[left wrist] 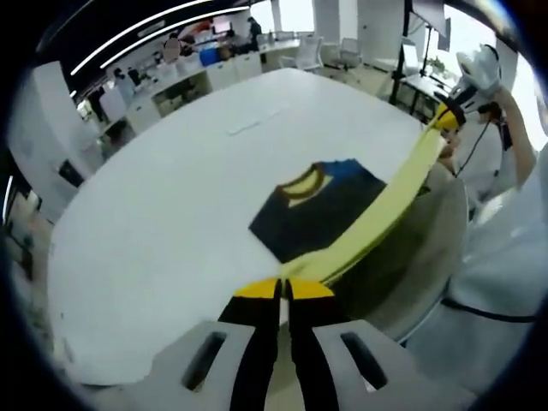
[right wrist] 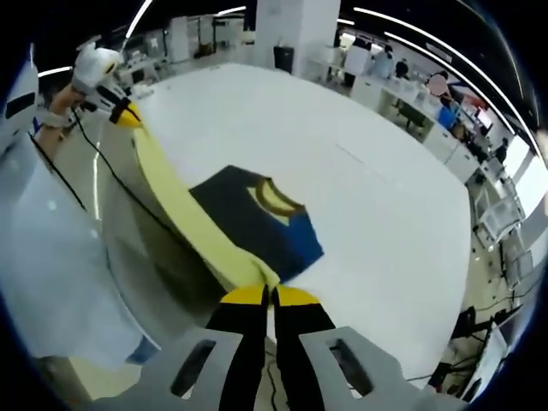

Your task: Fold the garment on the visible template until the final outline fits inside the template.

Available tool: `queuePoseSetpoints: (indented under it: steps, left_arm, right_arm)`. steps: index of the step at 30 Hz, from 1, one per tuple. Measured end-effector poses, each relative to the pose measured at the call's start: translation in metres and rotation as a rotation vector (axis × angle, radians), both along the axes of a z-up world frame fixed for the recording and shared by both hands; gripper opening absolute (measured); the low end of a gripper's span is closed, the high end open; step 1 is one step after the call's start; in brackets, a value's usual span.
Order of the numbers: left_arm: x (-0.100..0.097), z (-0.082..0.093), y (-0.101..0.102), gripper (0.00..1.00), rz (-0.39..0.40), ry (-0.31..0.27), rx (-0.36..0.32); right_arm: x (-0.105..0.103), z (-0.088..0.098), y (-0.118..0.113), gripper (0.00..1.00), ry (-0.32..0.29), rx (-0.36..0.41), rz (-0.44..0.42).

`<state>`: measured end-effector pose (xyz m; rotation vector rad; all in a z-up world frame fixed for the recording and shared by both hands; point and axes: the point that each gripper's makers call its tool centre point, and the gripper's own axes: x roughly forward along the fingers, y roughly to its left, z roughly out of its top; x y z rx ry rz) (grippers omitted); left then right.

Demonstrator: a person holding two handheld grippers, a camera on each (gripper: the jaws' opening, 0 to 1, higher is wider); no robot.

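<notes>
Left gripper (left wrist: 283,289), nearest in the left gripper view: jaws pinched together on one end of the yellow hem (left wrist: 377,218) of the garment (left wrist: 321,210). From those tips the hem runs taut, away and to the right, up to the right gripper (left wrist: 445,117), held in a gloved hand (left wrist: 479,73).

Right gripper view is the mirror of that: own tips (right wrist: 268,295) clamped on the other end of the same yellow band (right wrist: 184,214), which stretches off to the upper left to the left gripper (right wrist: 128,114) and the hand (right wrist: 92,67) behind it.

Just beyond both grippers' tips the navy body (right wrist: 248,227) with the yellow collar (right wrist: 276,199) and a blue patch (right wrist: 301,240) lies on the white table (right wrist: 377,171), near its close edge. Hem is lifted off the surface; the rest looks flat. The template outline isn't something I can pick out here, possibly hidden under the cloth.

Step in hand, as I judge it: bottom-hem fold, edge raised and tensioned between both grippers. Next move calls for carrying both ends forward together, level, toward the collar, then laying the hem down square before letting go. Uneven travel would skew the fold.

Farther off: desks, chairs and people at the room's far side.
</notes>
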<state>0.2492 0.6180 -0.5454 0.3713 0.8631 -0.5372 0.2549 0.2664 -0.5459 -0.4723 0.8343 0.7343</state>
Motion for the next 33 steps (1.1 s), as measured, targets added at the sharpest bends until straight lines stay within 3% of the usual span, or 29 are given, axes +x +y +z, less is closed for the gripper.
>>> queuePoseSetpoints:
  steps: [22, 33]
  left_arm:
    - [0.064, -0.038, -0.006, 0.00, -0.062, -0.005, 0.030]
    - [0.099, -0.058, -0.003, 0.00, -0.067, 0.026, 0.014]
  right_arm:
    - [0.053, -0.031, 0.007, 0.03, -0.003, -0.002, -0.006]
    - [0.079, -0.055, 0.004, 0.03, 0.022, 0.016, -0.037]
